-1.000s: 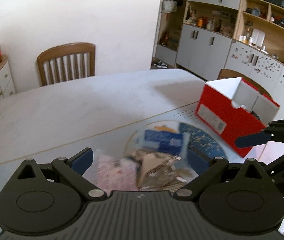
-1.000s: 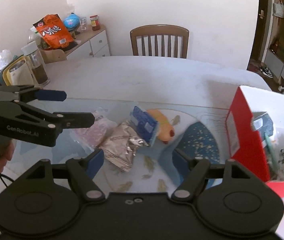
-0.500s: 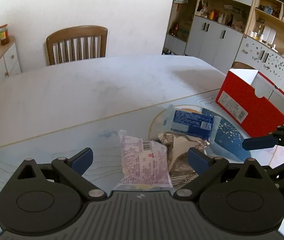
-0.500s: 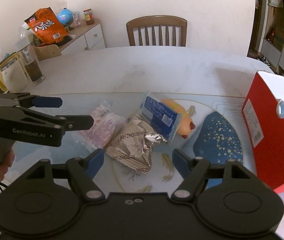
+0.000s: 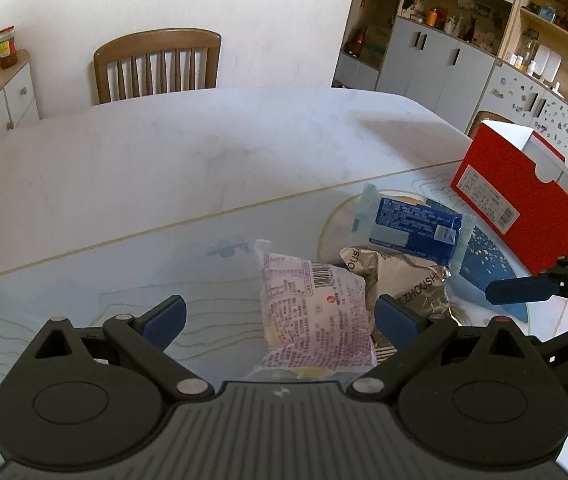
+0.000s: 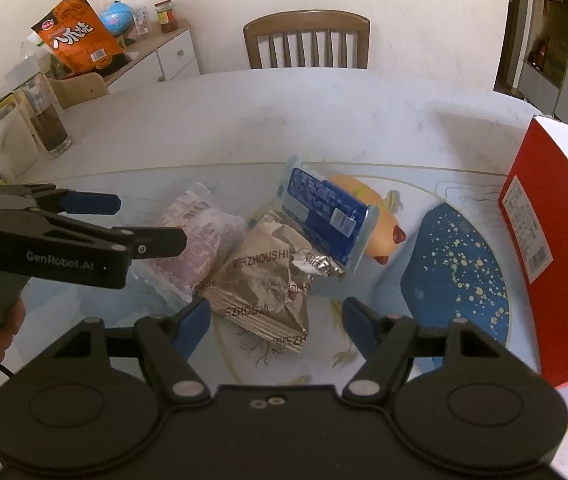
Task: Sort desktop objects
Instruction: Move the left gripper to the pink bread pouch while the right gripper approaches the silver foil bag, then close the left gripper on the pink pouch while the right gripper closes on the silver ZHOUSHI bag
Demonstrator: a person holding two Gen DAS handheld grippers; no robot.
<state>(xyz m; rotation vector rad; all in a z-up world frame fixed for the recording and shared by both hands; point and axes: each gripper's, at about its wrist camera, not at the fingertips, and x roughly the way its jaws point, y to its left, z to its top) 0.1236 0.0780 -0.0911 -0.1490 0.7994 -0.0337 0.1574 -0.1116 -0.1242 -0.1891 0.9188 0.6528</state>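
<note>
While tilted downward: both gripper (image 5: 279,316) mouths agape.

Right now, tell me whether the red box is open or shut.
Open: the red box has no lid on top, and its white inside shows above the red wall.

Both grippers lower and closer to pile than second ago. Left gripper (image 5: 277,318): pink packet (image 5: 316,316) now between its spread fingers, earlier ahead of tips and blurred. Right gripper (image 6: 273,320): silver packet (image 6: 263,284) now reaching in between its fingertips, earlier well ahead. Blue packet (image 6: 326,210) nearer its tips too.
</note>
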